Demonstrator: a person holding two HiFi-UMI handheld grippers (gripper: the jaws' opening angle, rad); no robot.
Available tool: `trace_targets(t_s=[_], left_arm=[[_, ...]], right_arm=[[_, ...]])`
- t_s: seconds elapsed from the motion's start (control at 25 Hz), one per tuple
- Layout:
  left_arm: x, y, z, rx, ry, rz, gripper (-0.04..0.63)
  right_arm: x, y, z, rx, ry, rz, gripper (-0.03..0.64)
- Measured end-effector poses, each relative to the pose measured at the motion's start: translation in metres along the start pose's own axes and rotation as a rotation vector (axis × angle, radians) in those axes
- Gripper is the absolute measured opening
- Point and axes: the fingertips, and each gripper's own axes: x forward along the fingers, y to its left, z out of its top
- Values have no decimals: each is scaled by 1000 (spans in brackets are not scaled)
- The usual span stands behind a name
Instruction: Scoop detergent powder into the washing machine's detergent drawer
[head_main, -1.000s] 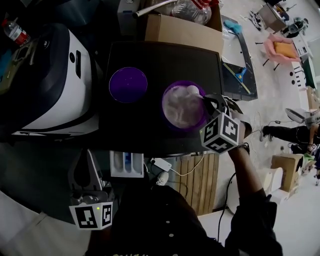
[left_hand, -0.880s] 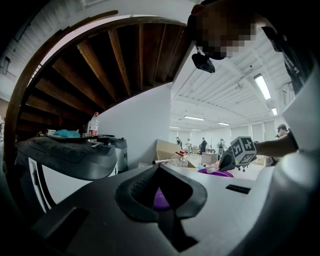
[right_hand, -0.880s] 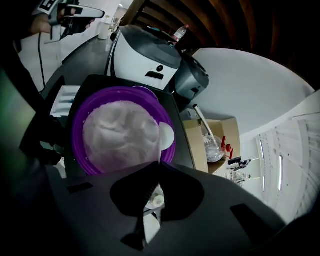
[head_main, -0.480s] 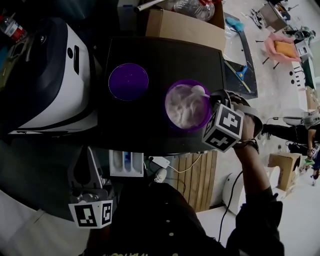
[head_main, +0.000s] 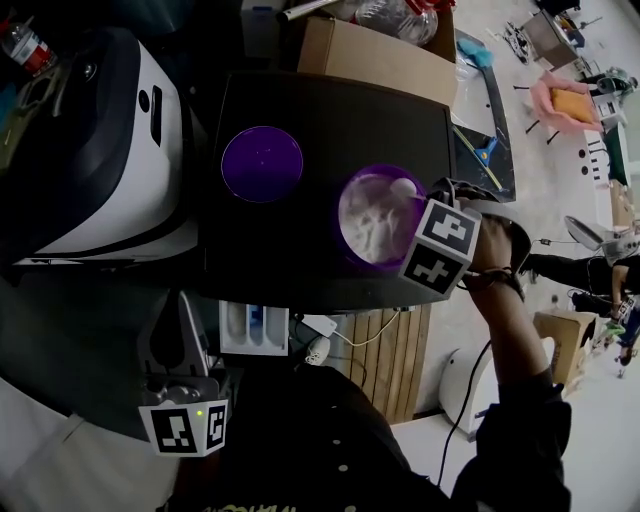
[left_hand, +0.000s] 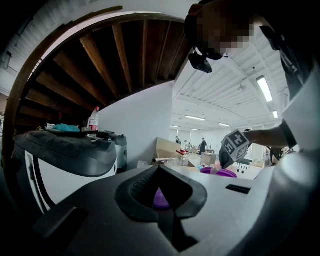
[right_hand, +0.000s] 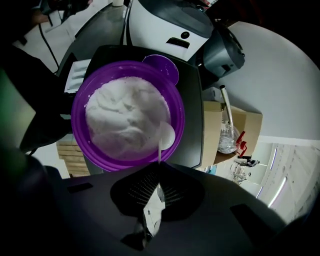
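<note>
A purple bowl (head_main: 362, 238) of white detergent powder (right_hand: 125, 117) stands on the black tabletop (head_main: 330, 120). My right gripper (right_hand: 157, 192) is shut on the thin handle of a white spoon (right_hand: 166, 134), whose head lies on the powder by the bowl's rim. In the head view that gripper (head_main: 432, 205) hovers at the bowl's right side. The white detergent drawer (head_main: 253, 328) juts out below the table's near edge. My left gripper (head_main: 172, 345) hangs low beside the drawer, and the left gripper view shows it (left_hand: 167, 210) shut with nothing in it.
A purple lid (head_main: 262, 164) lies left of the bowl. The white and black washing machine (head_main: 100, 150) stands at the left. A cardboard box (head_main: 375, 60) sits behind the table. A white plug and cable (head_main: 322, 340) hang near the drawer.
My right gripper has tilted and shifted a little over the bowl's right rim, with the spoon's head staying on the powder. The left gripper has not moved.
</note>
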Motion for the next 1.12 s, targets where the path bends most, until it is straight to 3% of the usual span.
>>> trace_targets(t_s=[0.4, 0.92, 1.12], left_arm=[[-2, 7, -3, -17, 2, 14, 14], [-8, 13, -3, -30, 1, 35, 14], [-10, 17, -5, -37, 3, 46, 14]], right_arm=[[0, 12, -2, -176, 156, 124, 32], [-7, 28, -12, -349, 260, 451, 32], [-9, 29, -15, -359, 254, 558, 32]])
